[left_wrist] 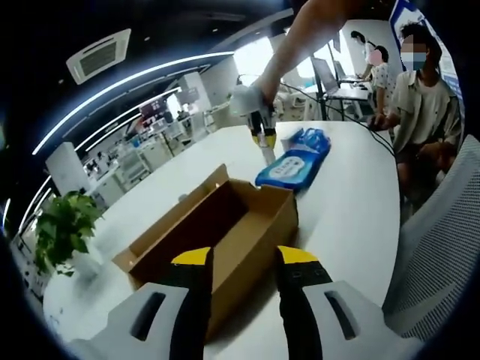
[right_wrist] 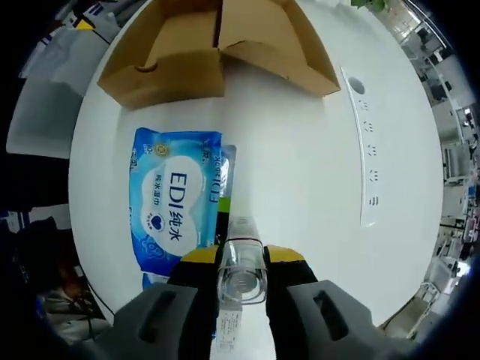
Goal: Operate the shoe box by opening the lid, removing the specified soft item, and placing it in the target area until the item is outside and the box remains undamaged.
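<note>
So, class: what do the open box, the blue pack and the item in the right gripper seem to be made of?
Box: brown cardboard, matte, with folded flaps.
Blue pack: soft plastic film, glossy and printed, probably wet wipes.
Item between the right gripper's jaws: clear, see-through plastic, possibly a small bottle; hard to tell.

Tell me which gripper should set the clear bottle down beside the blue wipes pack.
Right. The right gripper is already shut on the clear bottle, over the white table beside the blue wipes pack. The left gripper is open at the cardboard box.
</note>
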{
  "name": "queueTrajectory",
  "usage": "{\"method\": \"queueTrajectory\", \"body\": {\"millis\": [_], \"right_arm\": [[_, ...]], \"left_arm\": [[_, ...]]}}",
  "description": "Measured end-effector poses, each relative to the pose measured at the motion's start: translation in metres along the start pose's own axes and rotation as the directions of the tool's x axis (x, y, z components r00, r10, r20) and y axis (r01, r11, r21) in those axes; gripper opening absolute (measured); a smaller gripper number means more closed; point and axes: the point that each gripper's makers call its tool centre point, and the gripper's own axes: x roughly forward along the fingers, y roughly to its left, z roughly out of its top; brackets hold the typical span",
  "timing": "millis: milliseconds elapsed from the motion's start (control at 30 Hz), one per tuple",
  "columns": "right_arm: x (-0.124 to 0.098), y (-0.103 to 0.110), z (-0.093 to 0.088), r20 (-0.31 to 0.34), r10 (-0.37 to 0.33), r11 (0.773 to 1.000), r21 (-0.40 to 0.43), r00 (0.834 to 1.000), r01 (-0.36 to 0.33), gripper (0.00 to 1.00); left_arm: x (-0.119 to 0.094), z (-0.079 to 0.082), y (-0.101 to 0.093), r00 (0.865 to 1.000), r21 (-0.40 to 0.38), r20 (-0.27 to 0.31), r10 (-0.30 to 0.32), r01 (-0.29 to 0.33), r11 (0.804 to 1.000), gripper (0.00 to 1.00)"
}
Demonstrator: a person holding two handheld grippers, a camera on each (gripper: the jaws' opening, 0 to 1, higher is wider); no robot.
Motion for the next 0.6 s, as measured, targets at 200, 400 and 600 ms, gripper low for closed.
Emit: {"method": "queueTrajectory", "body": {"millis": [200, 400, 600], "right_arm": [[0.0023, -0.0019, -0.0012, 0.001, 0.001, 1.0, -0.004, 1.0, -0.001, 0.23], [0.0034, -0.0022, 0.0004, 0.015, 0.008, 1.0, 0.005, 1.0, -0.008, 0.29], [-0.0002, -0.0036, 0.0011, 0.029, 0.008, 1.0, 0.023, 1.0, -0.009, 0.31]], "left_arm": [[0.0003, -0.0009, -0.0015, 1.0, -0.003, 0.0, -0.003, 0.003, 1.0, 0.33], [0.0008, -0.0009, -0.0022, 1.0, -0.002, 0.003, -0.006, 0.006, 1.0, 0.32], [0.0033, -0.0002, -0.0025, 1.0, -0.002, 0.005, -0.011, 0.011, 1.0, 0.32]]}}
